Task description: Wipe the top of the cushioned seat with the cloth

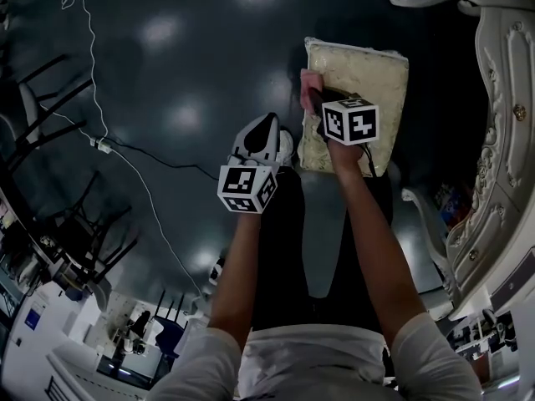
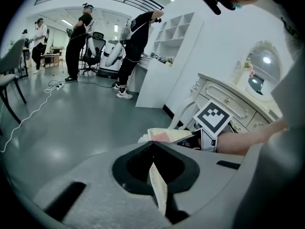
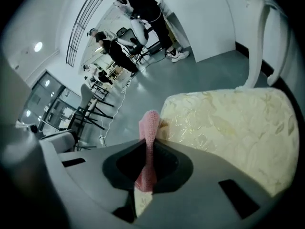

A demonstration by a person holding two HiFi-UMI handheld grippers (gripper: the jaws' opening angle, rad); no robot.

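Head view shows the cushioned seat (image 1: pixel 368 69), cream with a leafy pattern, lying in the upper middle of the frame on a dark glossy floor (image 1: pixel 184 65). An ornate white dresser (image 1: pixel 501 140) runs along the right edge. The right gripper (image 1: pixel 313 94) sits over the seat's left edge, its marker cube facing up, and a pink cloth (image 1: pixel 309 79) pokes out beyond its tip. The left gripper (image 1: pixel 266 128) hangs just left of the seat, at the lower left of its cushion and off it, beside the right gripper.

From the right gripper view, the right gripper (image 3: pixel 151 144) has its jaws pinching the cloth (image 3: pixel 150 125), which stands up in a narrow knitted fold from between them. It lies against the near left edge of the seat (image 3: pixel 228 128), which fills the right half of the frame; whether the cloth presses on the top surface cannot be told.

From the left gripper view, the left gripper (image 2: pixel 153 149) has its jaws pressed together. Past them, a corner of the seat (image 2: pixel 151 133) and the right gripper's cube show at centre right. A white cable (image 1: pixel 125 157) trails across the floor at the left.
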